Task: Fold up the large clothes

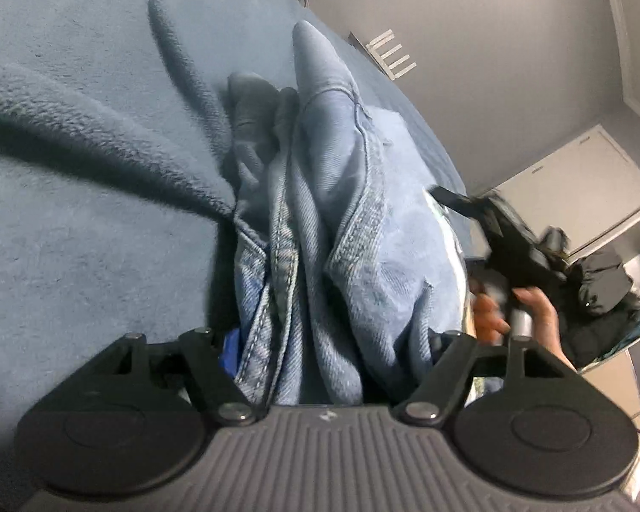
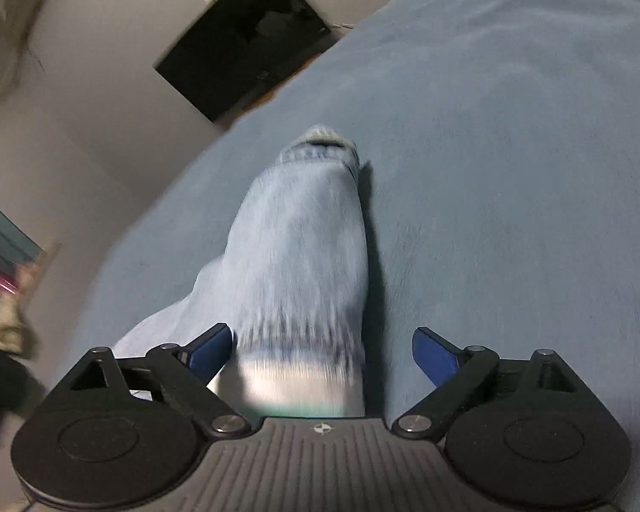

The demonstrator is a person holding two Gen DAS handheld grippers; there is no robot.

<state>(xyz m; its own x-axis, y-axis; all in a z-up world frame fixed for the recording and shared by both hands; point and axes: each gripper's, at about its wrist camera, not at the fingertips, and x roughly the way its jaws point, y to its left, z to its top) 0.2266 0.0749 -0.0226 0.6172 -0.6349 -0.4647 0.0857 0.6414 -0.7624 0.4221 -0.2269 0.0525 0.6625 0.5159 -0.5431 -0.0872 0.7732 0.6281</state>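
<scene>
Light blue jeans (image 1: 320, 196) lie bunched in a ridge on the blue fleece blanket (image 1: 85, 213). My left gripper (image 1: 333, 341) is shut on the thick bundle of denim. Its left blue pad (image 1: 230, 350) shows against the cloth, and the other pad is hidden under folds. In the right wrist view one jeans leg (image 2: 303, 247) stretches away to its hem (image 2: 324, 145). My right gripper (image 2: 322, 352) stands wide open over the near end of this leg. The left pad (image 2: 209, 347) is at the cloth's edge and the right pad (image 2: 435, 356) is well clear of it.
A person's hand (image 1: 537, 311) holds the right gripper's handle at the bed's right edge. Dark clothes (image 1: 601, 281) are piled beyond it, near a white cabinet (image 1: 576, 183). A black screen (image 2: 243, 38) stands past the bed's far edge. The blanket (image 2: 512, 170) spreads wide to the right.
</scene>
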